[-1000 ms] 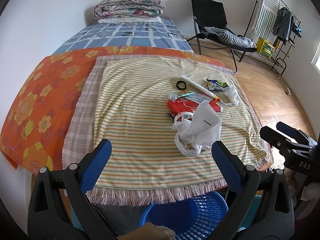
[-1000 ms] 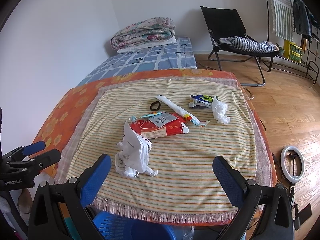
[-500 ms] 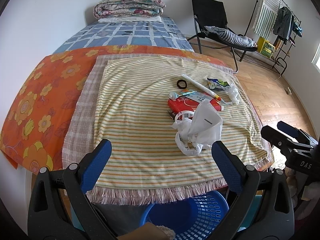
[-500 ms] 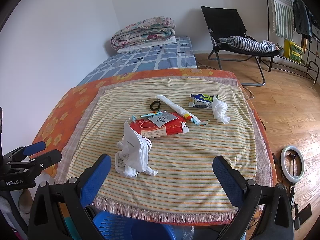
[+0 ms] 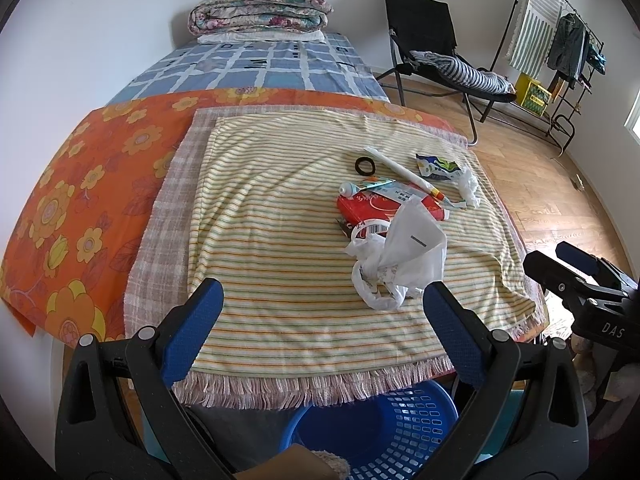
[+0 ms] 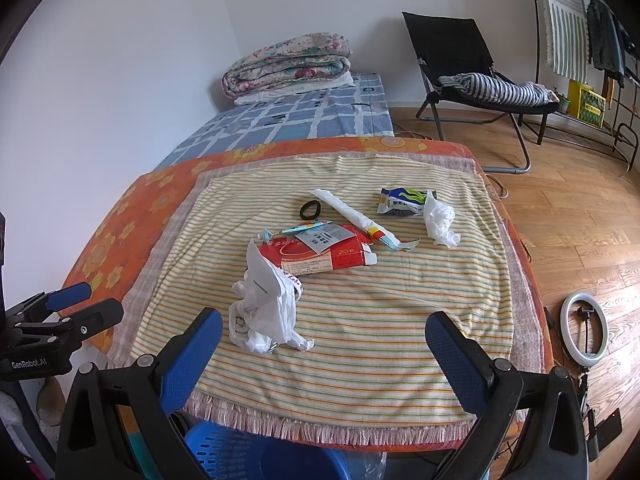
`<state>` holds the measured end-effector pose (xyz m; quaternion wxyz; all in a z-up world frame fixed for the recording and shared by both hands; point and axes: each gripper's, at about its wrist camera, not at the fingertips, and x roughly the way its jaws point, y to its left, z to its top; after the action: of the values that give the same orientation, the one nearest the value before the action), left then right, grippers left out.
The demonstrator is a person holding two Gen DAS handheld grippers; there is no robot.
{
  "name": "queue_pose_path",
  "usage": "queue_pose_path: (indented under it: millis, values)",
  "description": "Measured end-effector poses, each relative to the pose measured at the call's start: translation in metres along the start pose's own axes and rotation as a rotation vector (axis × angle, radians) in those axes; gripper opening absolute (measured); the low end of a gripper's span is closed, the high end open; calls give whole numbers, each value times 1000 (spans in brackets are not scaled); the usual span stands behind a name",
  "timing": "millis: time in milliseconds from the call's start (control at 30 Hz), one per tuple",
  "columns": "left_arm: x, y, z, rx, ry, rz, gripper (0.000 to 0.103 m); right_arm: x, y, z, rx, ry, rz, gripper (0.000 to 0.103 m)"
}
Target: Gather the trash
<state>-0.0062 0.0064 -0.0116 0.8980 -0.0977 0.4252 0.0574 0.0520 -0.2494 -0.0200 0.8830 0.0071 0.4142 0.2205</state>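
My left claw (image 5: pixel 322 316) spread, holding nothing | my right claw (image 6: pixel 324 344) spread, holding nothing | trash: white plastic bag (image 6: pixel 262 312), red packet (image 6: pixel 320 258) mid-surface | blue basket (image 5: pixel 384 428) under near edge

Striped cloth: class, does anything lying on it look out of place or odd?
Yes. Litter sits on the striped cloth: a crumpled white bag, a flattened red box, a torn snack wrapper, a wadded tissue. A black ring is the one item that may not be trash.
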Motion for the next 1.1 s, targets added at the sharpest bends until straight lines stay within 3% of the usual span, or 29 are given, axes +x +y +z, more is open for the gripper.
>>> queue_pose_path:
  millis: [500,700,867,1100]
  values:
    - [8,8,-13,8,13,4,102,6,-6,-5,-2,30,-33,103]
    - [11,14,-3,0,9,24,102,8,-10,-6,-9,41,-54,103]
    - [23,20,-5,-22,64,-11,102,10,-17,-9,8,15,-6,103]
    - [34,3,-13,23,113,-66,102,6,-24,-1,40,-25,23,102]
